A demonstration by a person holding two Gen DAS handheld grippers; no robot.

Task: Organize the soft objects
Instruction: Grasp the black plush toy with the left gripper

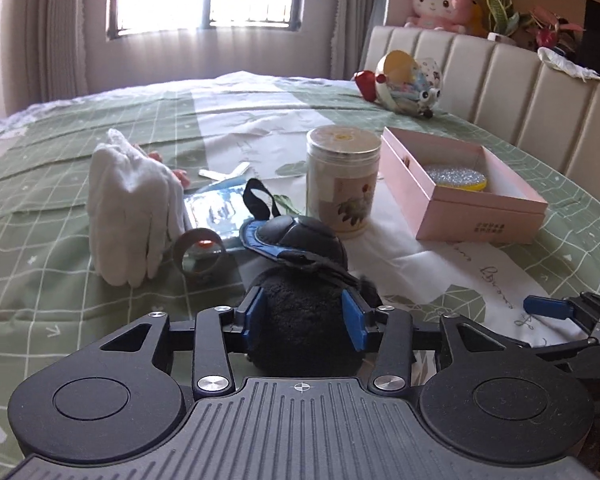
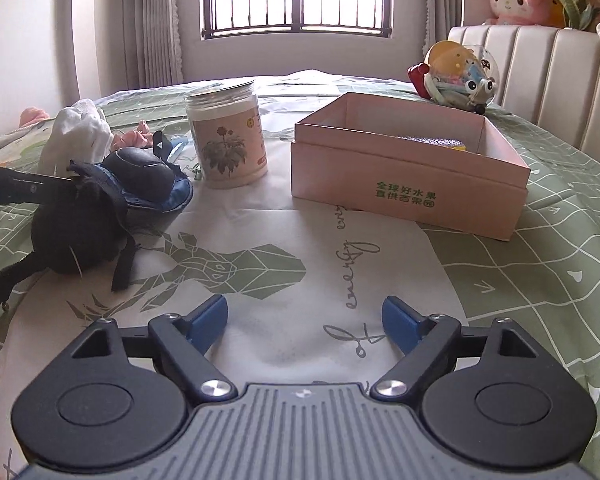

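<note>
I see my left gripper (image 1: 304, 322) with its jaws either side of a black plush toy (image 1: 300, 332) on the bed (image 1: 60, 200), pads near its sides. Beyond stand white gloves (image 1: 132, 212), a jar (image 1: 342, 180) and a pink box (image 1: 460, 184).

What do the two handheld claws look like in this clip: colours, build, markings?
Both match. The left claw and right claw have black angular linkage arms with silver screws, blue pads on the fingertips, two round black discs at the base and a grey ribbed plate with a small crosshair mark. No cables, hands or sleeves are visible.
</note>
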